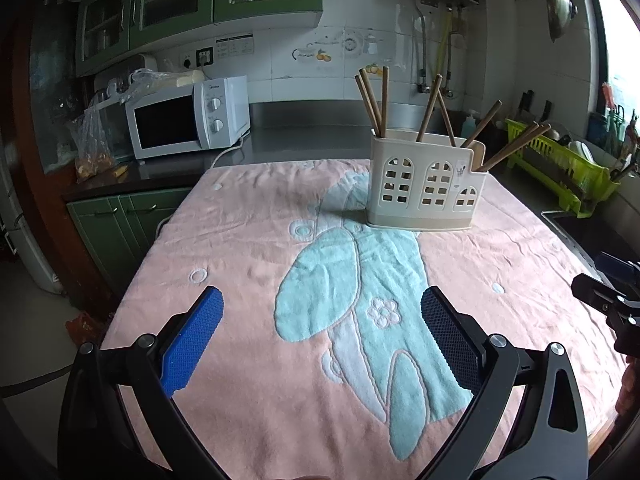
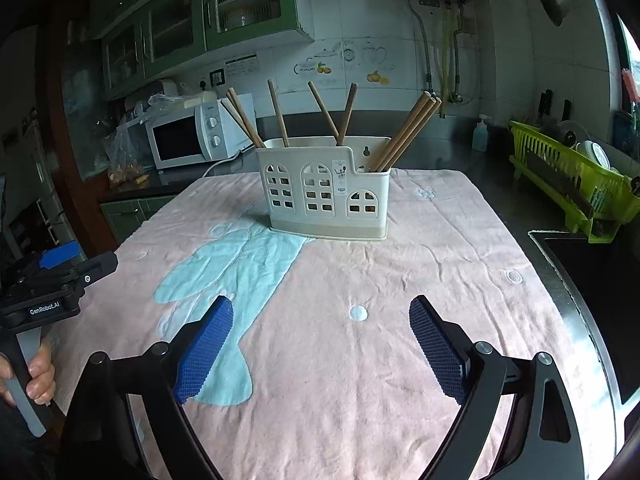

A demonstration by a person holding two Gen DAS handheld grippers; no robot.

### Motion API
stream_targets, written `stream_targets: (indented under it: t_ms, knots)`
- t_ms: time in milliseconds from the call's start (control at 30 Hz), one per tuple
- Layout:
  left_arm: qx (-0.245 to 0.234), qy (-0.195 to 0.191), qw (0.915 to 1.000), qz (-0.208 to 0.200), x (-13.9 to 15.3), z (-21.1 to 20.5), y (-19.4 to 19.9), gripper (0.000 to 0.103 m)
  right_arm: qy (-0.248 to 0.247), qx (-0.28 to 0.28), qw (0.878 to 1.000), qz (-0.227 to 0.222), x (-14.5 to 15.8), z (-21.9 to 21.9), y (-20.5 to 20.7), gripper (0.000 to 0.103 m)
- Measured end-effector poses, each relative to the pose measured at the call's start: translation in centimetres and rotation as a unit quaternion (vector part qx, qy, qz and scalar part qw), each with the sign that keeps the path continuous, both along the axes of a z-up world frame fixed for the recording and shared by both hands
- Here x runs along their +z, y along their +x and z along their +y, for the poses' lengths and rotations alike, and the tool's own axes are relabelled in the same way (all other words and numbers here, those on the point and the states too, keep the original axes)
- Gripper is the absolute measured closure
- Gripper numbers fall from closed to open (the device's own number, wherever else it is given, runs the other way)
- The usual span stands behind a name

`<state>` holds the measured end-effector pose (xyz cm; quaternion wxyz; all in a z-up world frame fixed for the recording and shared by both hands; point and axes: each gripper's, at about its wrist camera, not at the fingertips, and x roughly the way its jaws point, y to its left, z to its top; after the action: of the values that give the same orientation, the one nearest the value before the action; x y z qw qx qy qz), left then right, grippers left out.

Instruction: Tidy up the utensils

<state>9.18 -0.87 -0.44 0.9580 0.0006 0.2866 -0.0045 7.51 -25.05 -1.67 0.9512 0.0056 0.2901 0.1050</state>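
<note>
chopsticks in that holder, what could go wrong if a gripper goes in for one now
1. The chopsticks lean at mixed angles and some touch, so the open right gripper could pinch two or knock a neighbour.
2. The holder stands loose on the wrinkled towel; a sideways pull might tip or drag it.
3. The open left gripper sits close beside the right; both reaching in could collide.

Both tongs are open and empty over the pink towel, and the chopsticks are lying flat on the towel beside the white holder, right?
Not quite. The chopsticks are not lying on the towel; they stand leaning inside the white holder, as the right wrist view shows. The rest holds: the left tongs and right tongs are open and empty over the pink towel.
</note>
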Motion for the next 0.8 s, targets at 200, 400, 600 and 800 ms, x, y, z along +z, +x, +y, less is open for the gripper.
stream_targets:
  t_ms: [200, 400, 600, 800]
  knots:
    - [0.004, 0.002, 1.0000, -0.004, 0.28, -0.12, -0.26, 0.005, 0.000, 0.000, 1.000, 0.004, -0.20, 0.07, 0.01, 0.016]
    - [0.008, 0.000, 0.9999, -0.010, 0.39, -0.10, -0.49, 0.005, -0.007, -0.004, 1.000, 0.004, -0.37, 0.15, 0.13, 0.016]
    - [0.010, 0.004, 0.9999, -0.011, 0.36, -0.21, -0.58, 0.005, -0.011, -0.004, 1.000, 0.002, -0.50, 0.13, 0.13, 0.016]
    - [0.013, 0.007, 0.9999, -0.009, 0.23, -0.21, -0.45, 0.005, -0.010, -0.007, 1.000, 0.002, -0.42, 0.02, 0.21, 0.016]
